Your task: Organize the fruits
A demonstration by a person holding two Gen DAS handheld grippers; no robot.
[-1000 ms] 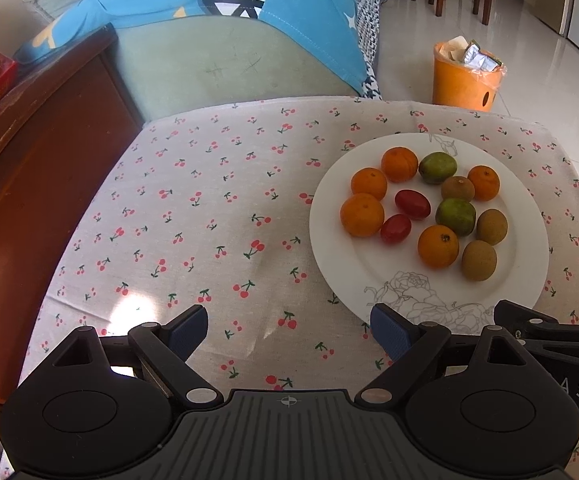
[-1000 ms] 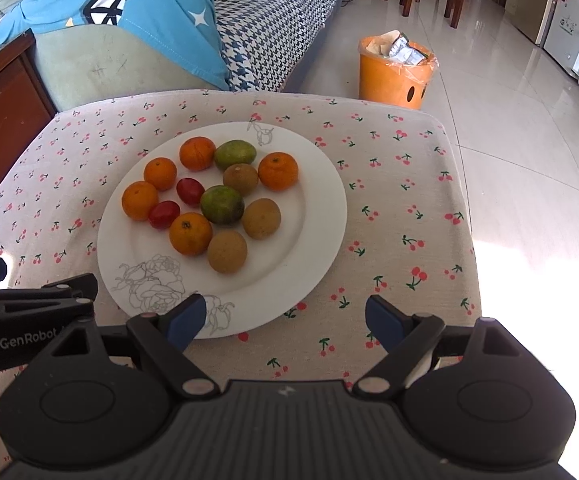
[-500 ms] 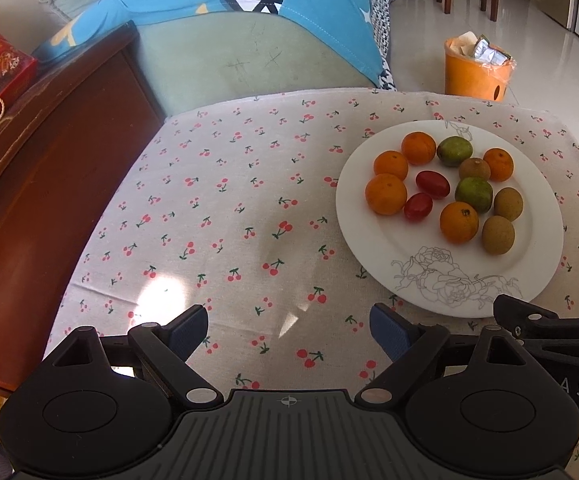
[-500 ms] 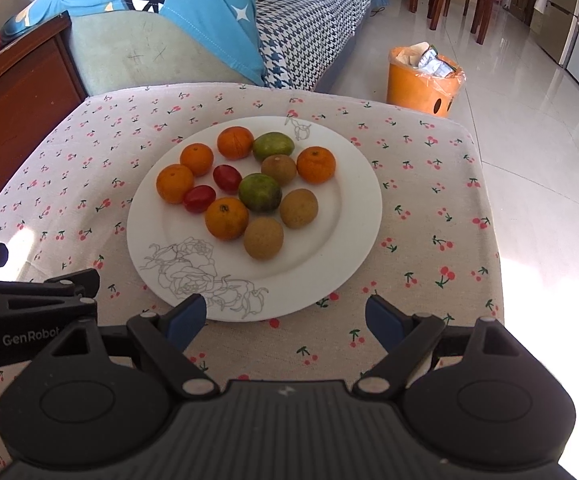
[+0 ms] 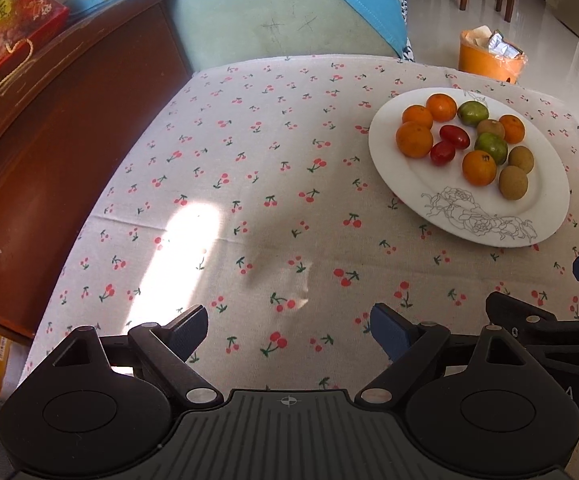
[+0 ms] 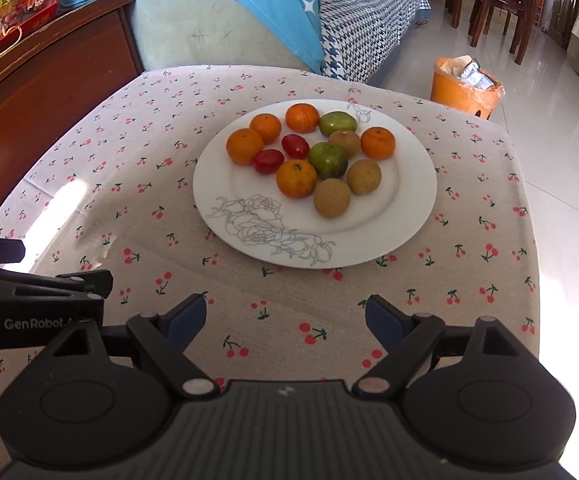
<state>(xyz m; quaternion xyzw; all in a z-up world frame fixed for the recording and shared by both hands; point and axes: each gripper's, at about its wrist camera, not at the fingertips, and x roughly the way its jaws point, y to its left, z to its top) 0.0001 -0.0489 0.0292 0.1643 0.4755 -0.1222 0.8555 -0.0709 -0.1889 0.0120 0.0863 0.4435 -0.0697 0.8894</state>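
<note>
I am holding my left gripper (image 5: 287, 330) and my right gripper (image 6: 285, 320) above the cherry-print tablecloth (image 6: 129, 168), both short of the white plate (image 6: 413, 200); both sets of jaws are spread wide, grasping nothing; all the fruit is sitting on the plate in one tight cluster: five mandarins (image 6: 296, 178), two cherry tomatoes (image 6: 268, 161), two green fruits (image 6: 328, 159), three brown kiwi-like fruits (image 6: 332, 197). Risks, as I am judging them: the fruits are touching, so jaws closing on one are likely nudging neighbours; round fruit could be rolling over the shallow rim, then off the table edge right of the plate toward the floor; tomatoes are probably bruising under a hard squeeze. Open room: wide bare cloth left of the plate; narrower strip to its right; orange bin (image 6: 465, 88) on the floor beyond the plate.
</note>
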